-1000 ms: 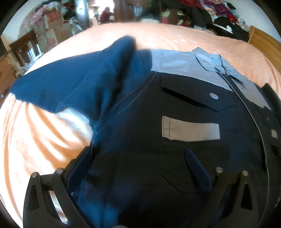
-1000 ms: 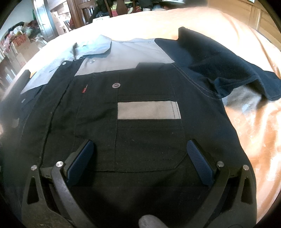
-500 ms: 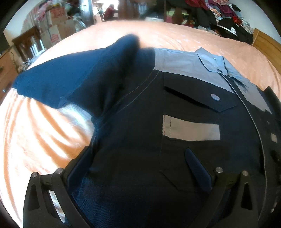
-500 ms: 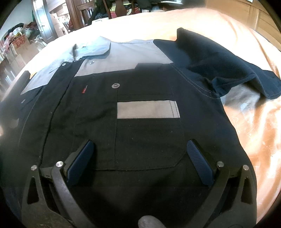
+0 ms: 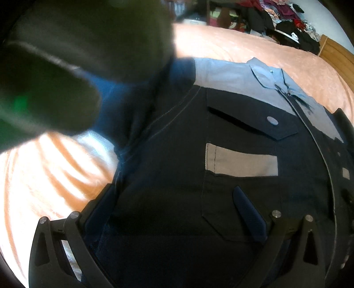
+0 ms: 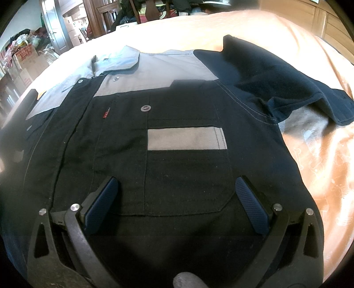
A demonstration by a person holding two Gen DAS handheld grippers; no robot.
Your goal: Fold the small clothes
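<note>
A small short-sleeved shirt, black with a grey yoke, collar and pocket stripes, lies flat and face up on the peach bed cover. My left gripper is open low over the shirt's lower side near the armpit seam. Its navy sleeve is mostly hidden behind a dark blurred shape close to the lens. In the right wrist view the shirt fills the frame. My right gripper is open, its fingers straddling the chest pocket. The other sleeve lies spread to the right.
The bed cover stretches past the shirt on both sides. A heap of clothes and a wooden bed end stand beyond it. Cardboard boxes, a door and wooden chairs sit further back.
A dark blurred shape has come in front of the left wrist camera and covers the upper left, hiding the sleeve. Both grippers stay open in nearly the same places.
</note>
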